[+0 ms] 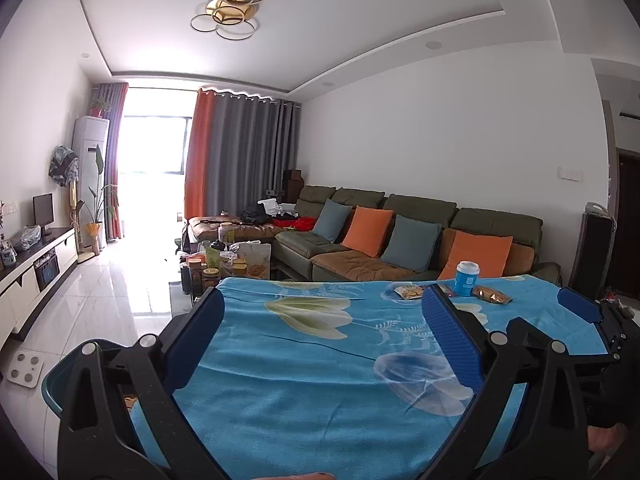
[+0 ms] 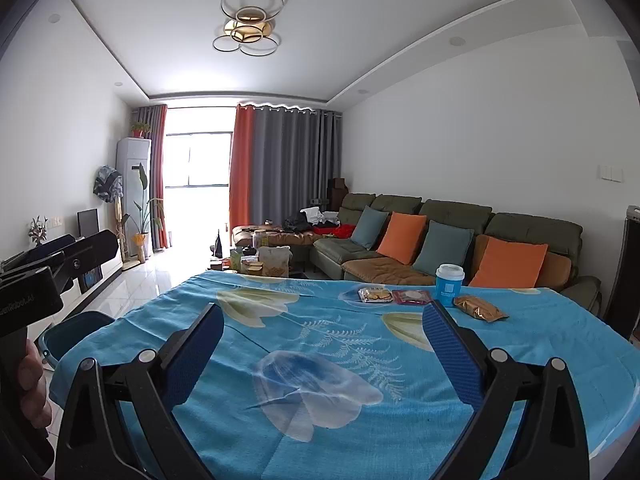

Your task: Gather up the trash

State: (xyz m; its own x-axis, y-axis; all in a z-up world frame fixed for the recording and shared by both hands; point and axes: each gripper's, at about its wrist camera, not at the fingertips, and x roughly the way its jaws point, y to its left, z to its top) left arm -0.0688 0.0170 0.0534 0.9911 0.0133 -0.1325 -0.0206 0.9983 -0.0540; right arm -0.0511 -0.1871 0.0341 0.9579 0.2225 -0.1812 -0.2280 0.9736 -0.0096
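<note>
Worktop under a blue flowered cloth. Landmark: cup, blue with a white lid, upright at the far right of the cloth.

Count: one cup, three wrappers, one bin, two claws.
- Red packet just left of the cup.
- Biscuit pack left of the red packet, edges close or touching; cannot tell.
- Gold wrapper just right of the cup, nearer the camera.
- Teal bin on the floor, far left of the cup, beside the worktop's left edge.

Left claw: jaws spread wide, nothing between them, over the cloth well short of the cup. Right claw: likewise spread wide and empty.

Views differ: the right view shows all three wrappers clear; in the left view a finger covers most of the red packet. The left view shows the right claw's tip at its right edge; the right view shows the left claw at its left edge.

Cloth between claws and cup lies bare.
</note>
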